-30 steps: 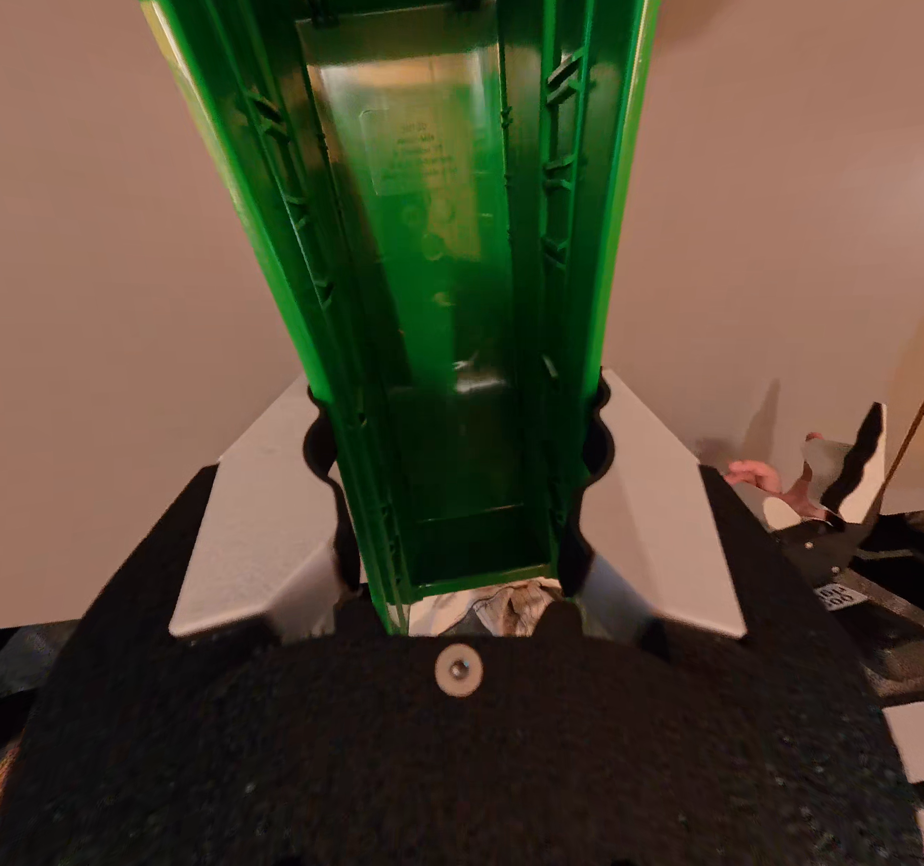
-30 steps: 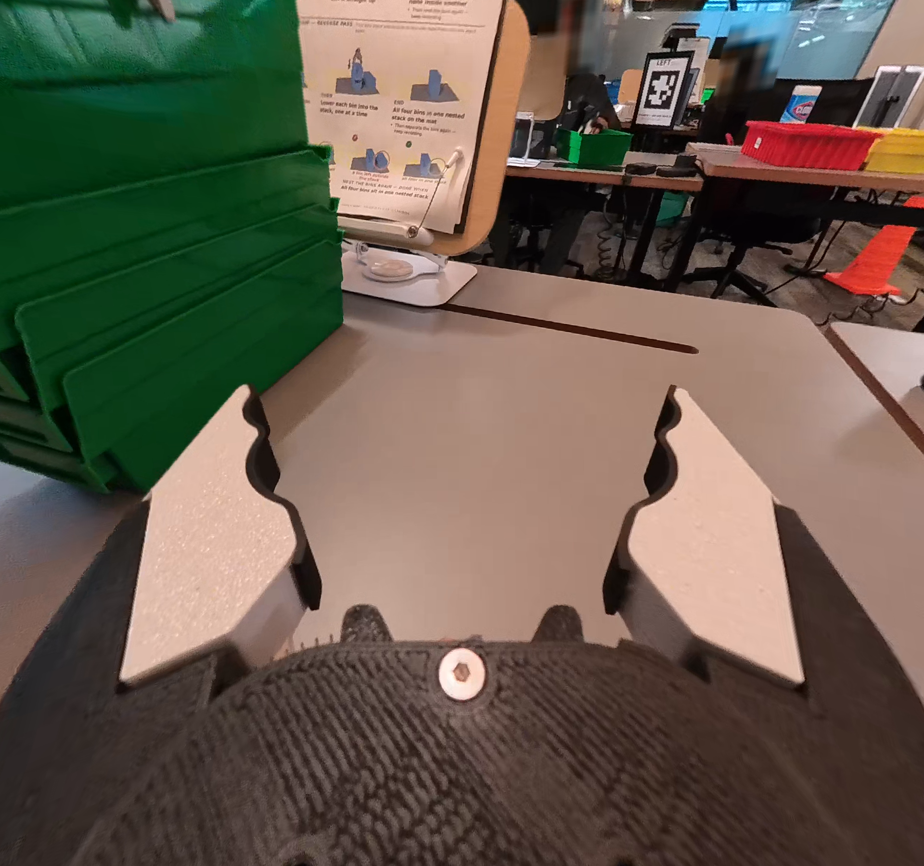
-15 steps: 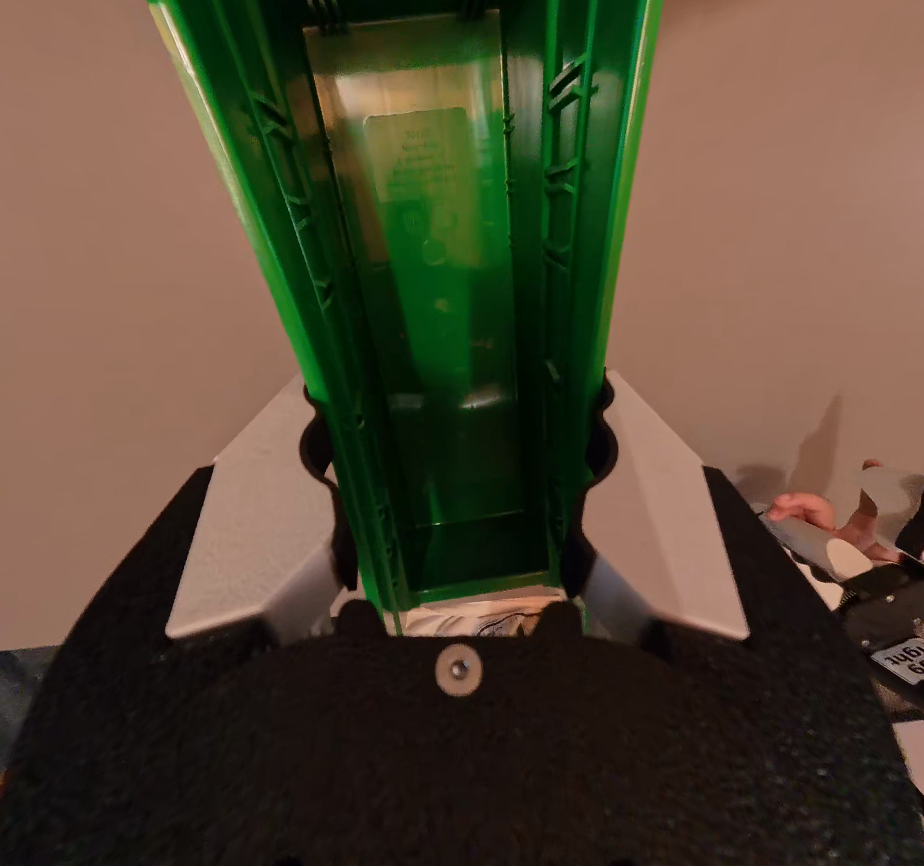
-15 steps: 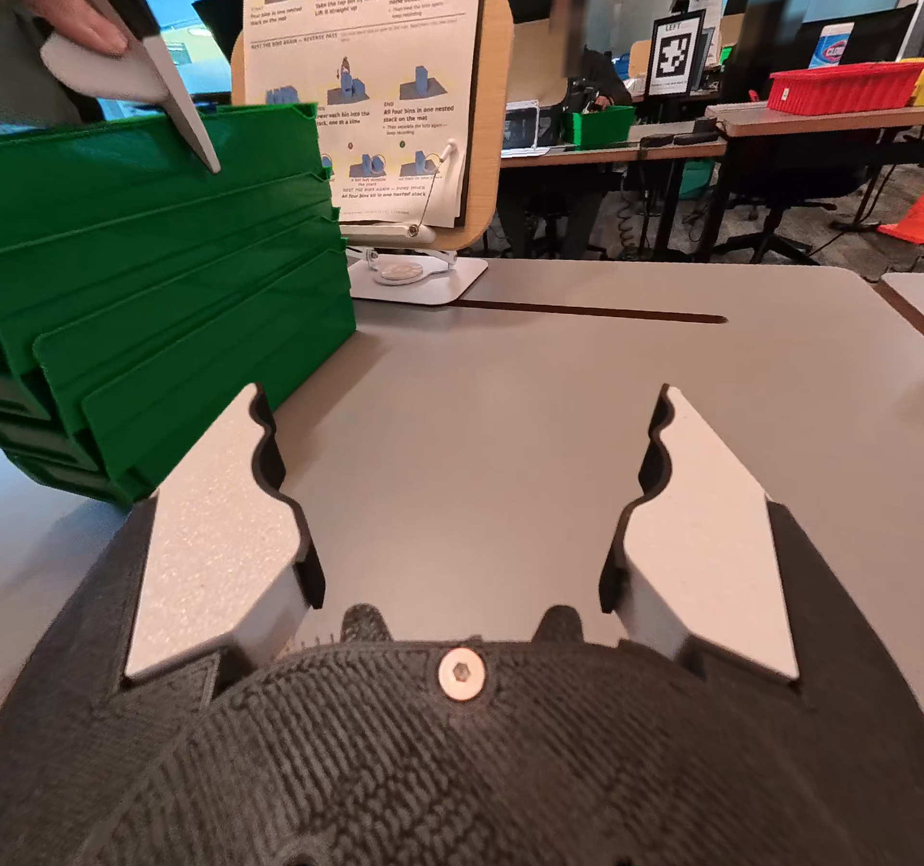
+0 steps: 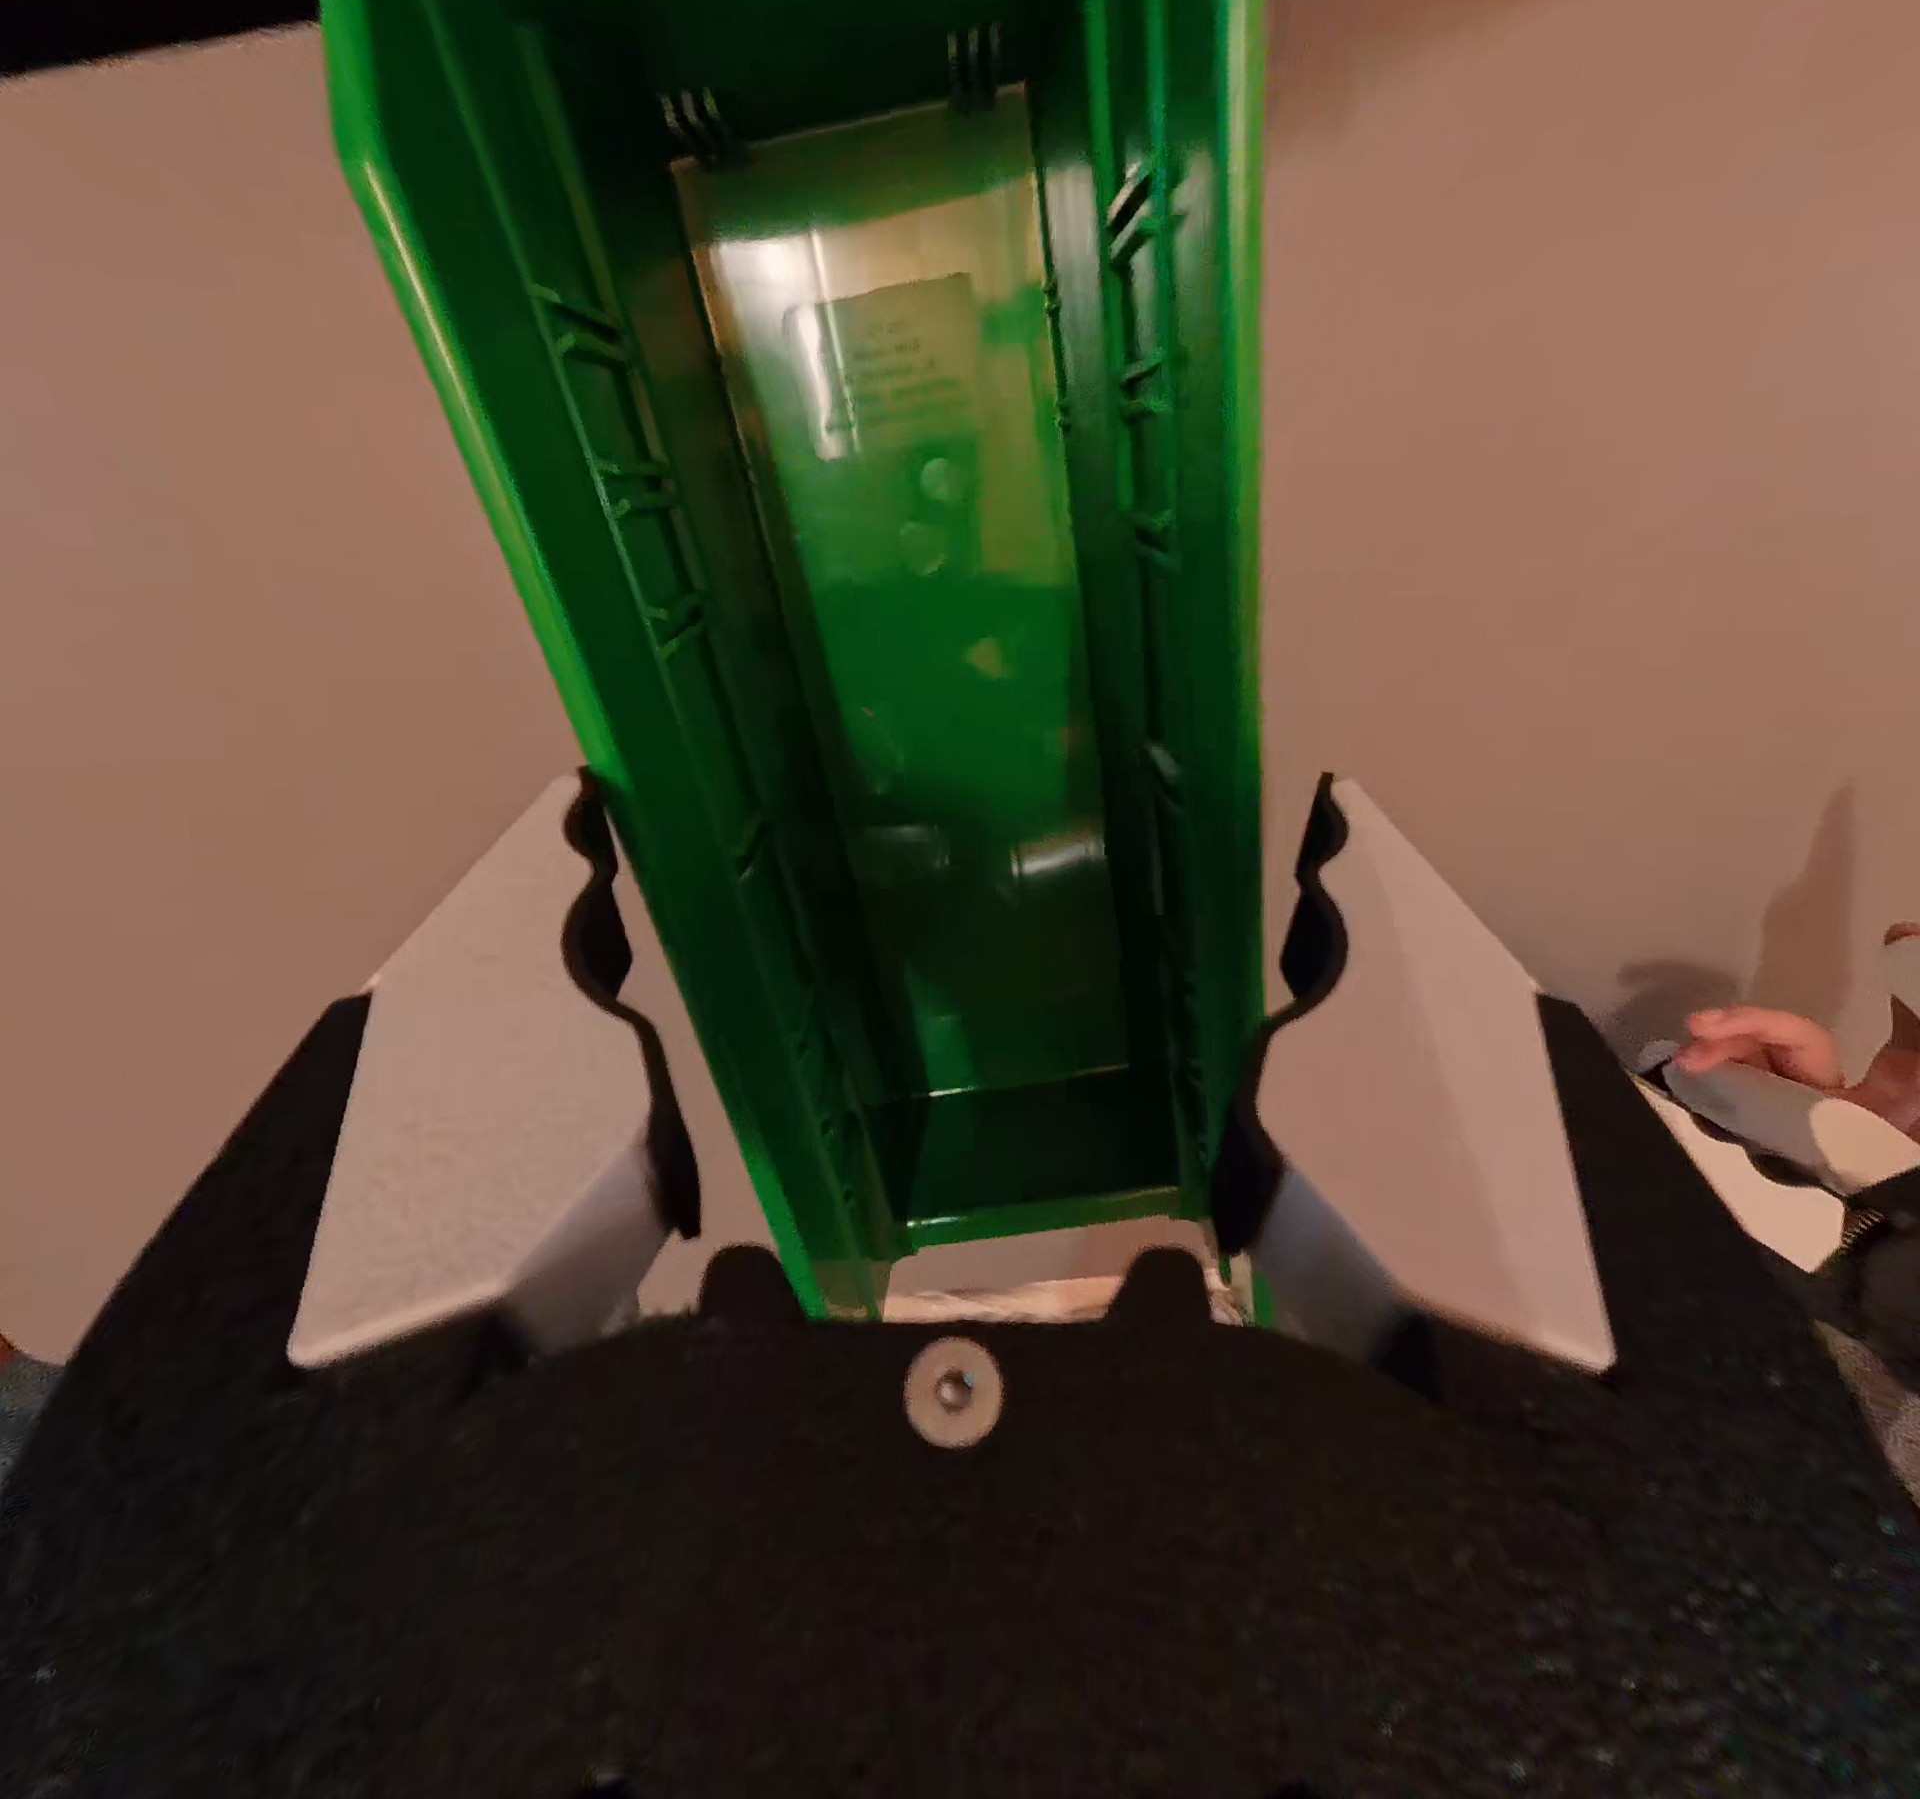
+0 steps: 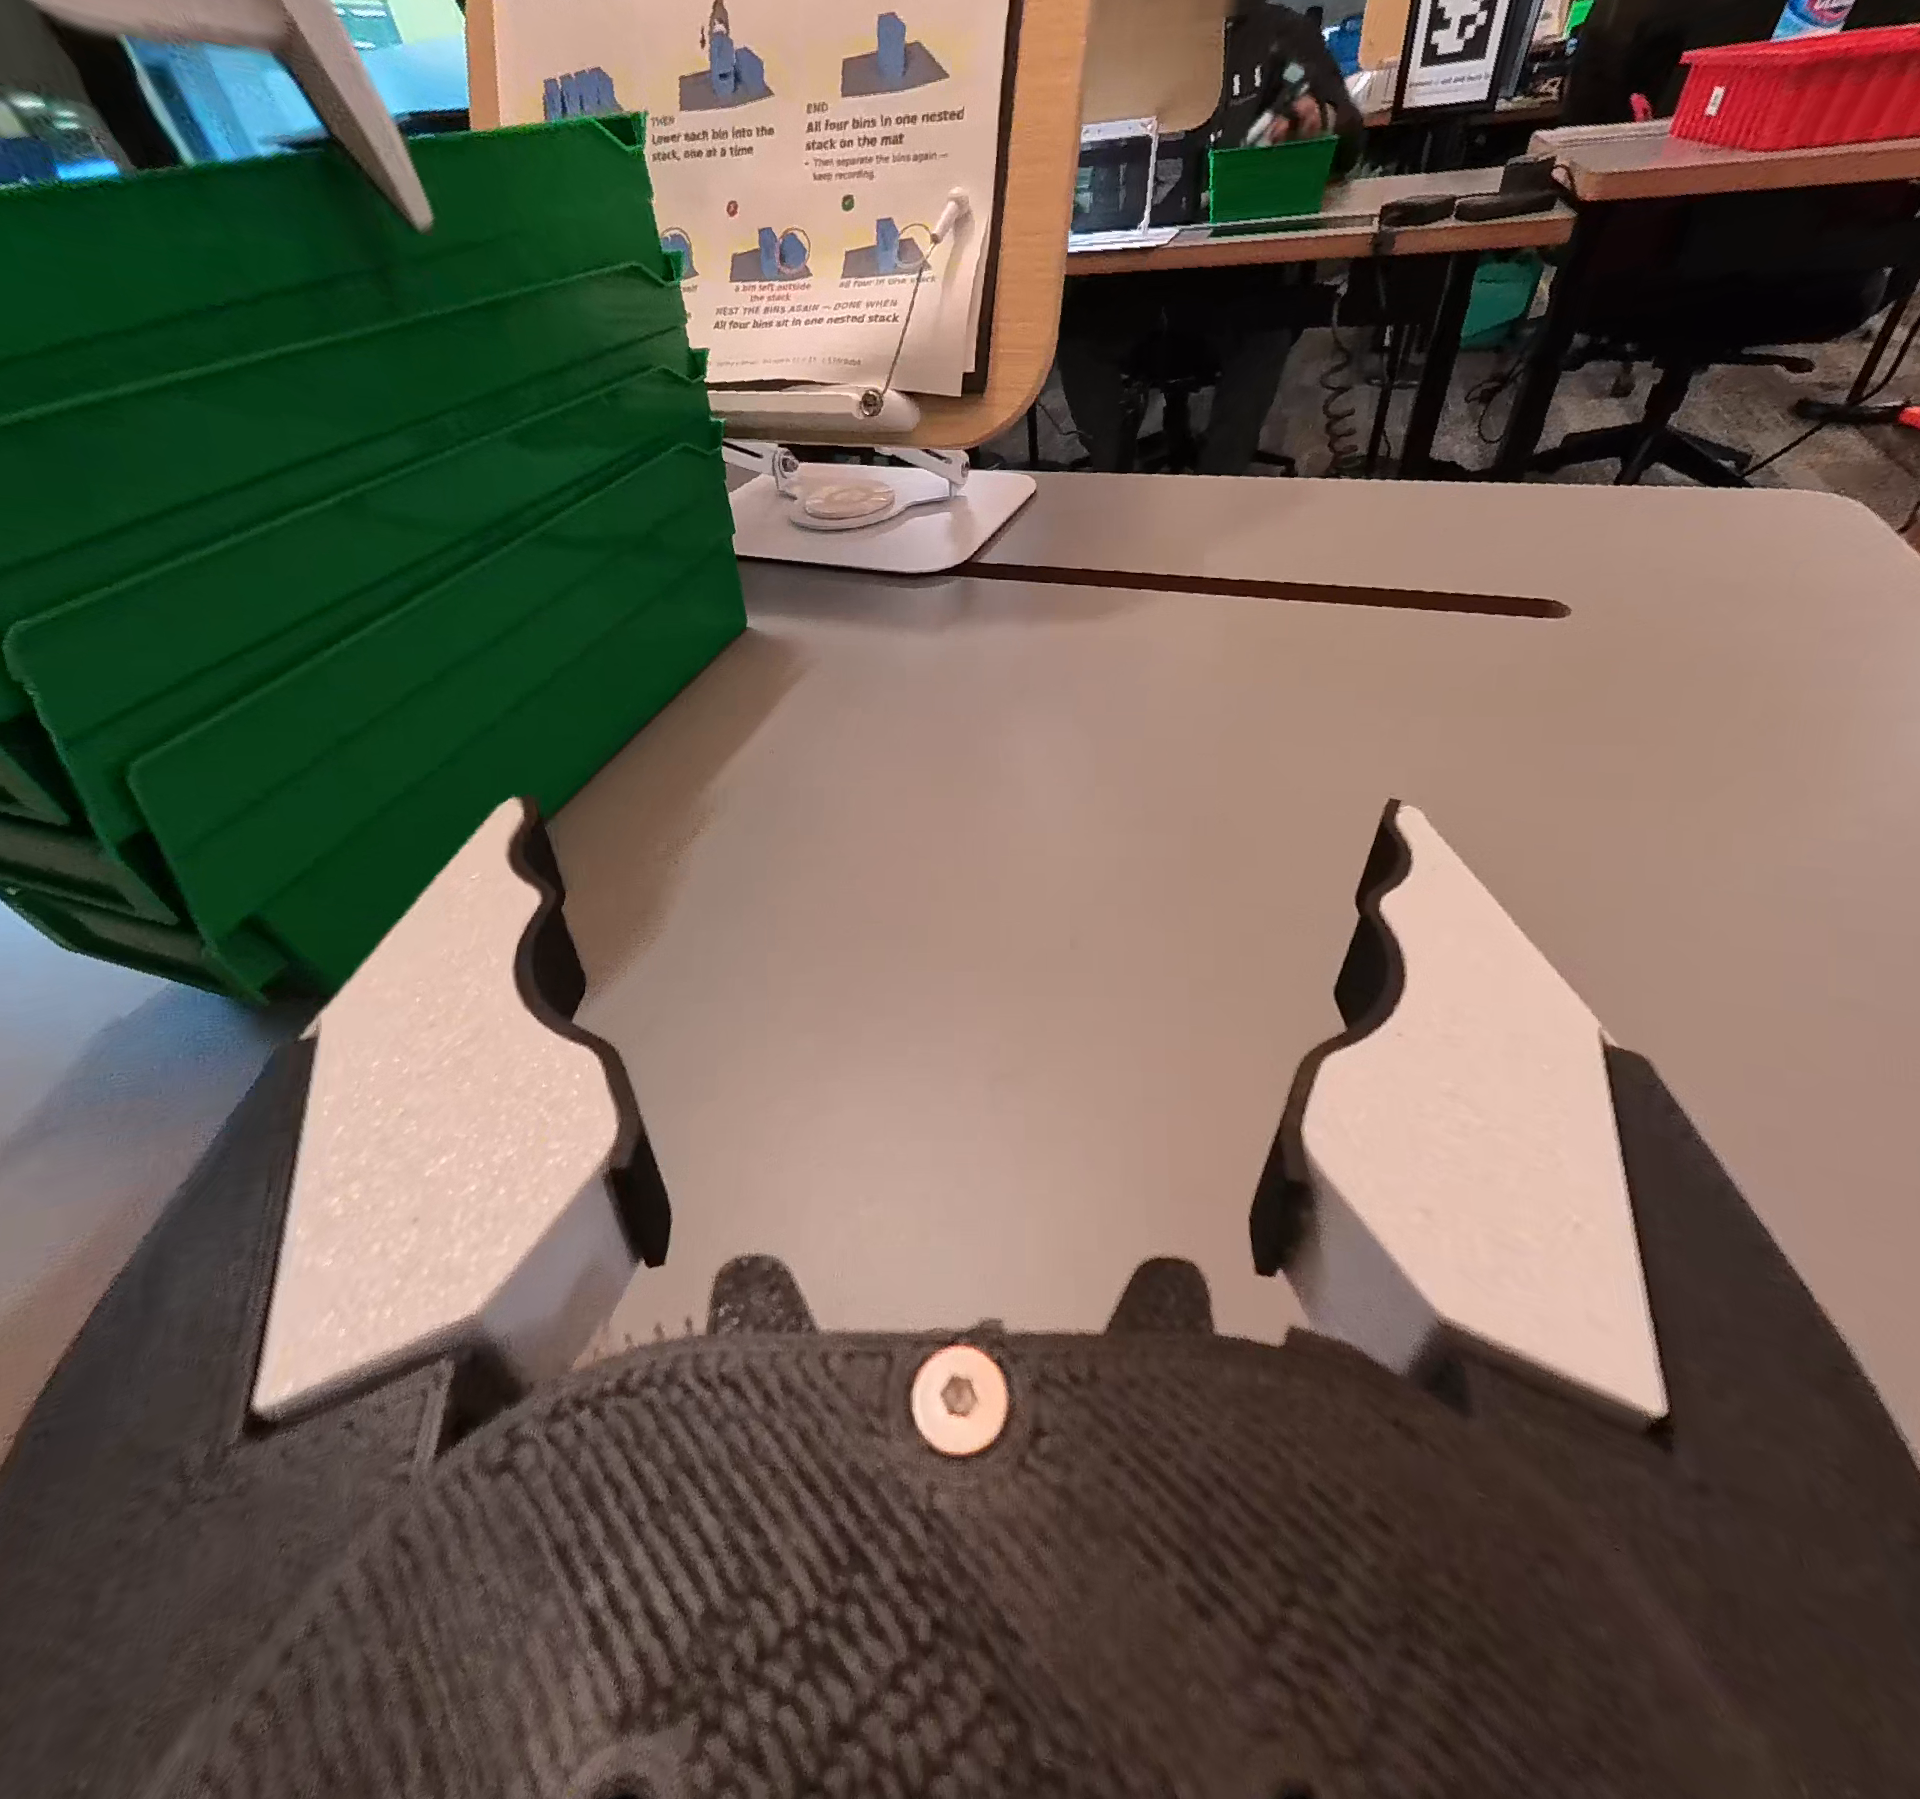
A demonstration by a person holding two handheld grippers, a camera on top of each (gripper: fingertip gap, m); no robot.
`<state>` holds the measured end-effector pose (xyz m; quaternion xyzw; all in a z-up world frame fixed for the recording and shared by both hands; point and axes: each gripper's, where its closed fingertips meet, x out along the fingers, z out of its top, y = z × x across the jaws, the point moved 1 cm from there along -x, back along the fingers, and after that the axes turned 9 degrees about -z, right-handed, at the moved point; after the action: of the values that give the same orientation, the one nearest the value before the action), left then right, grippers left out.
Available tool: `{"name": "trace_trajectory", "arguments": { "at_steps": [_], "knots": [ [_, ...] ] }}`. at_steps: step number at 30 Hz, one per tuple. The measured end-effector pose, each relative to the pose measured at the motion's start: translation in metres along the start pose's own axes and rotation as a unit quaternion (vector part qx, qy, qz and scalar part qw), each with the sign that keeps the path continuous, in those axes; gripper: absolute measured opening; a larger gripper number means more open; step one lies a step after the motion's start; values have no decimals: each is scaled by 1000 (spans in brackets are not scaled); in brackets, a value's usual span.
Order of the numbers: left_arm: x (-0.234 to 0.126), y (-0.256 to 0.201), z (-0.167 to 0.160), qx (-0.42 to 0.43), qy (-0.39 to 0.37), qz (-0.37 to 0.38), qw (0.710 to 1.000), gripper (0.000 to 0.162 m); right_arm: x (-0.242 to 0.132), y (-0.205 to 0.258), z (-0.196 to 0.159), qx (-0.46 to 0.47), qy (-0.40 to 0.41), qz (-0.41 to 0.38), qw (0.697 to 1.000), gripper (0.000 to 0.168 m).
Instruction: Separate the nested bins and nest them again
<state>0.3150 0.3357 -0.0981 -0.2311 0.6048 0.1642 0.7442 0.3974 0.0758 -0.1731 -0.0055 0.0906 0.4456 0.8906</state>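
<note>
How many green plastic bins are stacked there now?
4 green plastic bins, nested at the grey table's left: top, second, third, bottom. The stack's left end is cut off; more may hide.

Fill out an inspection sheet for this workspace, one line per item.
Surface: grey table, a dark slot near its far edge.
Job's things: nested green bins standing at the table's left.
Clutter: instruction sheet on a stand.
Grippers: left gripper open, fingers straddling the top bin; right gripper open, empty, over bare table.
Cables: coiled cable under the far desks.
Surroundings: desks, red bin, small green bin.
</note>
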Motion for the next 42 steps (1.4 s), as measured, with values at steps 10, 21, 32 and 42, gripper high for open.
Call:
{"name": "trace_trajectory", "arguments": {
  "at_steps": [10, 21, 32, 42],
  "knots": [
    [-95, -9, 44, 139, -216, 52, 965, 103, 4, 14, 0, -18, 4, 14, 1000, 152],
    [-113, 7, 21, 226, -362, 93, 899, 100, 17, 29, 18, -28, -14, 30, 999, 152],
    [-89, -7, -23, 187, -296, -62, 935, 110, 31, 60, 17, -55, -17, 57, 997, 150],
    [-73, 7, -26, 103, -216, -83, 967, 109, 30, 34, 20, -30, -16, 37, 999, 148]
  ]
}}
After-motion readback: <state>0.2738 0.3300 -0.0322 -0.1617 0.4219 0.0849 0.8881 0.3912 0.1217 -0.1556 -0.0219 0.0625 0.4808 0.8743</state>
